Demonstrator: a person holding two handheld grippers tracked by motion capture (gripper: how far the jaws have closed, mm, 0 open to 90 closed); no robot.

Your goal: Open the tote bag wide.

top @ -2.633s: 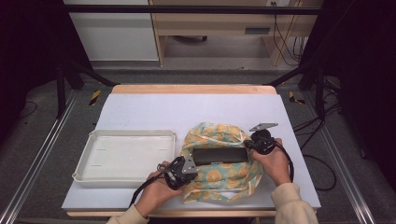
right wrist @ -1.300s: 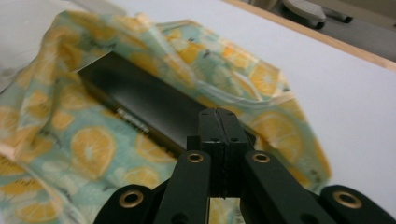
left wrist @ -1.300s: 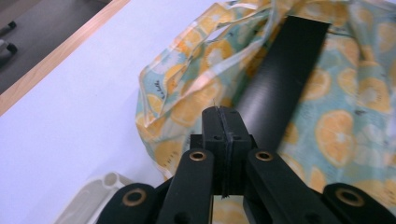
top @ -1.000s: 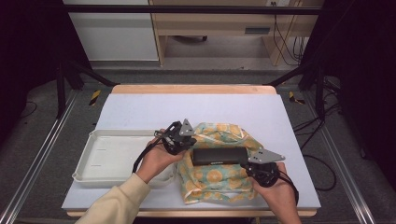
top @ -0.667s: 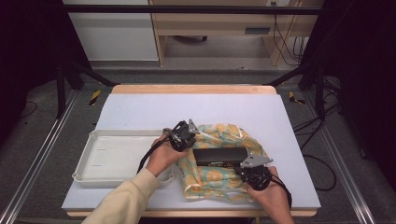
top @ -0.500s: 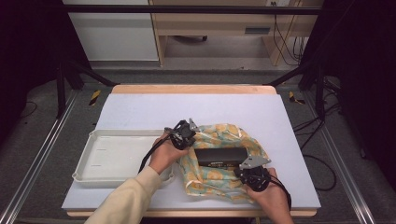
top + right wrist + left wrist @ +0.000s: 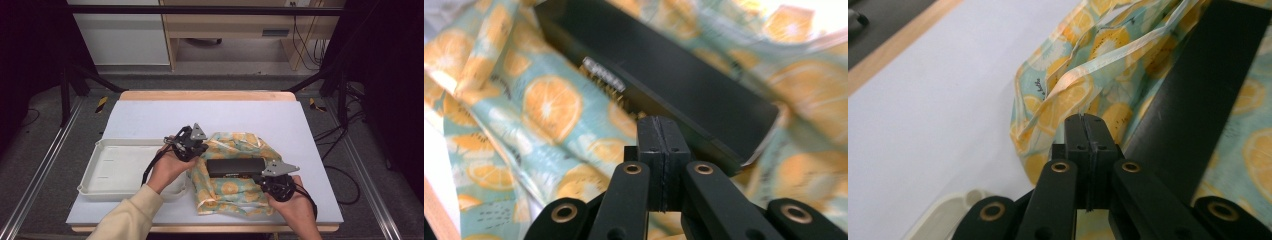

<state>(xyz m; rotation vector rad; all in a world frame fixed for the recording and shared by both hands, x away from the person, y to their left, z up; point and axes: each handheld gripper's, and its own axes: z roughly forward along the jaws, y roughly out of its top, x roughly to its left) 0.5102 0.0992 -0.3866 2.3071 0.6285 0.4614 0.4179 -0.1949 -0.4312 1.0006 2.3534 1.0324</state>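
Note:
A cloth [image 7: 235,196] printed with orange slices lies crumpled on the white table top, with a long black box [image 7: 235,167] resting across its middle. My left gripper [image 7: 204,149] is at the cloth's far left corner, jaws shut. In the left gripper view its tips [image 7: 1084,122] sit right against a raised fold of cloth [image 7: 1068,90], beside the box [image 7: 1198,95]. My right gripper [image 7: 259,176] is at the box's near right end, jaws shut. Its tips [image 7: 659,125] hover just before the box [image 7: 664,85], with the cloth [image 7: 549,107] underneath. I see nothing clamped between either pair.
A shallow white tray [image 7: 100,150] stands left of the cloth, close to my left hand. The bare table top [image 7: 210,115] stretches behind the cloth to the wooden far edge. Dark frame posts and cables surround the table.
Since 2.6 s ago the left gripper went from the cloth's near left to its far left, and the right from far right to near right. In the last second both edged inward; the cloth bunched.

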